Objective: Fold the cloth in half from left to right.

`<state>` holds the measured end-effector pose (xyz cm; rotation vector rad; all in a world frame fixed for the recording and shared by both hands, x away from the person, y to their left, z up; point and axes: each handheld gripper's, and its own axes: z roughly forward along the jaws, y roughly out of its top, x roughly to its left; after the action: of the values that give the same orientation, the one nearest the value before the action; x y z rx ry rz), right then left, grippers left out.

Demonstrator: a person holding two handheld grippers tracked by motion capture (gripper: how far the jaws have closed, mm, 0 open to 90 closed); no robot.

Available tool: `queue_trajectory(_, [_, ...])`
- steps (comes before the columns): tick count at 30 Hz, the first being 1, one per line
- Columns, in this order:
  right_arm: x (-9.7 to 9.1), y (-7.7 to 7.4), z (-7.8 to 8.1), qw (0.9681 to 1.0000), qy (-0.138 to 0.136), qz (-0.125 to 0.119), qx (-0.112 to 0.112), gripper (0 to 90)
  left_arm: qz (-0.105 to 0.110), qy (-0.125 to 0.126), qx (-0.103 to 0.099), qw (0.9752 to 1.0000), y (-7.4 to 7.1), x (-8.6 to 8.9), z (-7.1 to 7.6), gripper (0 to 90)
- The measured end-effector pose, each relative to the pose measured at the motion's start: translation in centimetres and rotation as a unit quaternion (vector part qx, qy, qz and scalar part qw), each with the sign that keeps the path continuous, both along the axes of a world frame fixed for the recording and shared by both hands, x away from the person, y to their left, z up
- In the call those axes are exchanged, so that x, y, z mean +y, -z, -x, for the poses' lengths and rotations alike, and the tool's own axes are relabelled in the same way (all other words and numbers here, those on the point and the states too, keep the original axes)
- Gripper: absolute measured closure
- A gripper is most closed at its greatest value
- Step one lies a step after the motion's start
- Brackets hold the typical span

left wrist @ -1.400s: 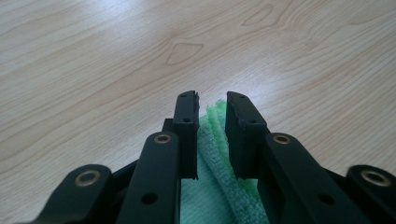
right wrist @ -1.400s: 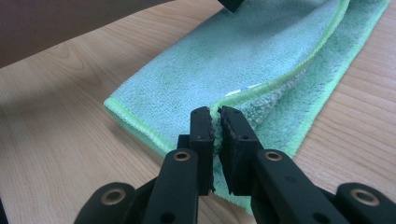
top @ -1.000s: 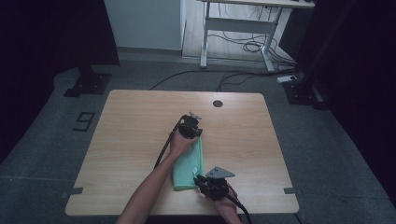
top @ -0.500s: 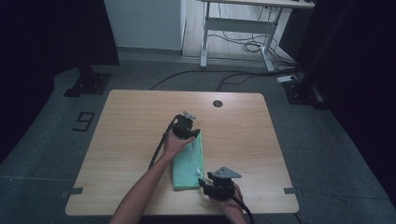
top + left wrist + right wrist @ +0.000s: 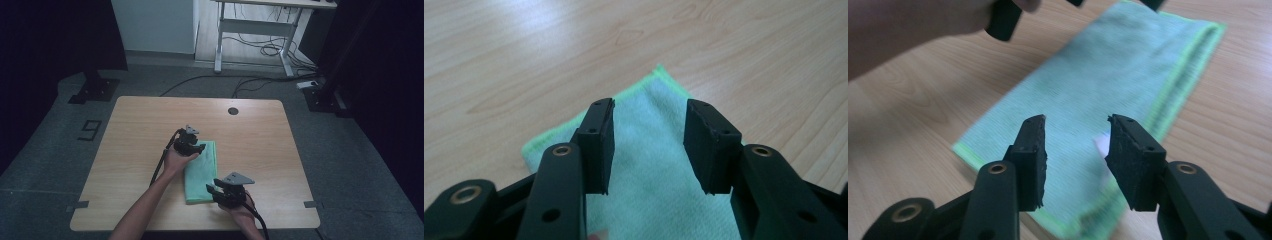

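A folded green cloth (image 5: 202, 172) lies flat on the wooden table (image 5: 140, 125), its long side running away from me. My left gripper (image 5: 200, 149) is at the cloth's far left corner. Its jaws have opened within the last second and stand open over the cloth (image 5: 659, 165), gripping nothing (image 5: 650, 145). My right gripper (image 5: 210, 189) is at the cloth's near right corner and points left. Its jaws (image 5: 1075, 155) have just been closing but are still apart above the cloth (image 5: 1108, 85), not pressing it. The left hand (image 5: 908, 30) shows in the right gripper view.
A round cable hole (image 5: 233, 111) sits near the table's far edge. Behind the table stand a white desk frame (image 5: 250, 35) and loose cables (image 5: 270, 50) on the floor. Bare tabletop lies on both sides of the cloth.
The left hand and its gripper have slid a little to the left and toward me along the cloth's far end. The right gripper has stayed about where it was. The cloth lies as before.
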<state>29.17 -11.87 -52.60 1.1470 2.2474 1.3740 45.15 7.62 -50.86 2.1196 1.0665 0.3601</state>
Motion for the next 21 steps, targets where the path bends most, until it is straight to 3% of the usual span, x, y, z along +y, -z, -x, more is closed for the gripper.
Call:
queue_trajectory(8, [1.8,1.2,-1.0,0.9992,-0.023,0.030,0.013,59.7,-0.012,-0.007,0.012,0.9998,1.6,0.4,-0.2,54.7])
queue_trajectory(14, [1.3,2.2,-1.2,0.9980,-0.024,0.050,0.031,59.8,-0.011,-0.021,0.018,0.9996,2.6,0.8,-0.9,53.5])
queue_trajectory(21, [0.9,2.3,-0.9,0.9972,-0.028,0.063,0.029,59.7,-0.014,-0.020,0.011,0.9996,3.0,0.4,-1.2,53.4])
